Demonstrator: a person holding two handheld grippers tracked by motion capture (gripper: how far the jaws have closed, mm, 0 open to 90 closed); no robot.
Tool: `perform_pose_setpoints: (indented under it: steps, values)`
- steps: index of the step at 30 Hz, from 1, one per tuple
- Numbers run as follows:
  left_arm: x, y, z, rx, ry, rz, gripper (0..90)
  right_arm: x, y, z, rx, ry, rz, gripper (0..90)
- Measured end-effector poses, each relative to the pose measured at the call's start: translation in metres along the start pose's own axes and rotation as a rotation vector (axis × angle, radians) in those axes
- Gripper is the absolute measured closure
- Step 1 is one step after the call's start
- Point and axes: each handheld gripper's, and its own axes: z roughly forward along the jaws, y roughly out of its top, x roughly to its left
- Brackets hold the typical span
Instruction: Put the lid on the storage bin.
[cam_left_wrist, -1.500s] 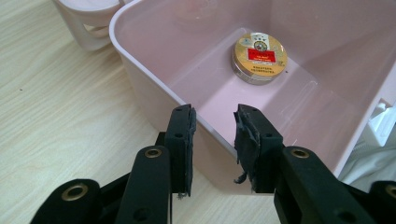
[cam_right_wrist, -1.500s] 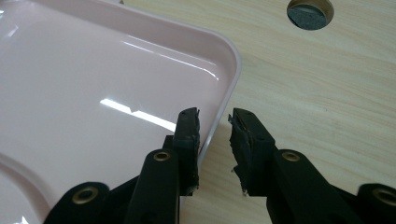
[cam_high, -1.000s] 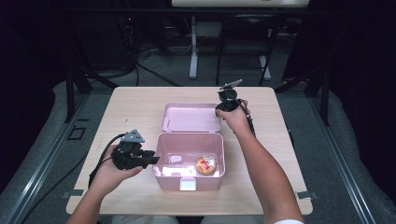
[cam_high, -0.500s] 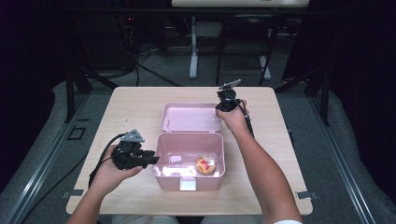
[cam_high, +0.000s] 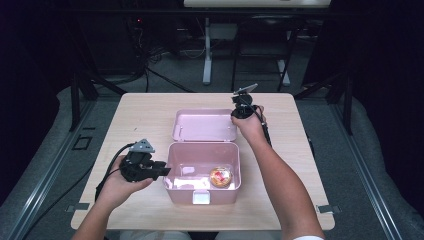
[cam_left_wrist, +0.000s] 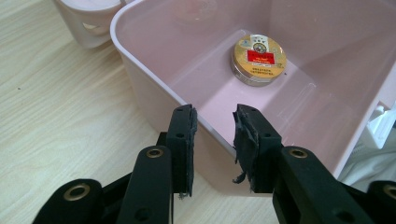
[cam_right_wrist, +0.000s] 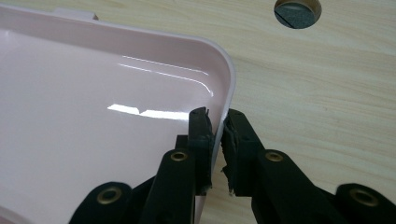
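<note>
The right gripper (cam_right_wrist: 215, 122) has just been closing its jaws and pinches the right rim of the flat pink plastic lid (cam_right_wrist: 93, 112), near the far edge of the pale wooden table (cam_high: 300, 165). The left gripper (cam_left_wrist: 214, 122) straddles the left wall of the open pink plastic box (cam_left_wrist: 154, 88), jaws not pressing; a round gold tin (cam_left_wrist: 259, 58) lies inside

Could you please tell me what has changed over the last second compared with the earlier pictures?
The right tool has just been closing its jaws on the rim of the open pink lid, which stands between them. The left tool, astride the wall of the pink box, both hands and the round tin stayed as they were.
</note>
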Motion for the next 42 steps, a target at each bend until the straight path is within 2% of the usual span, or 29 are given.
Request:
perform_pose_setpoints:
  steps: [6, 17, 38, 42]
  values:
    - [-0.001, 0.000, 0.001, -0.006, -0.001, -0.001, 68.1, 0.003, 0.000, -0.003, -0.018, -0.024, -0.007, 83.3]
    - [-0.003, 0.001, 0.002, -0.007, 0.001, 0.000, 68.2, 0.002, 0.001, -0.015, -0.056, -0.017, 0.000, 84.1]
    - [-0.003, 0.001, 0.002, -0.009, 0.003, -0.006, 68.4, 0.005, -0.003, -0.058, -0.182, 0.027, -0.022, 85.6]
    - [-0.003, 0.001, 0.002, -0.009, 0.002, -0.007, 68.4, 0.006, -0.006, -0.066, -0.199, 0.023, -0.039, 85.7]
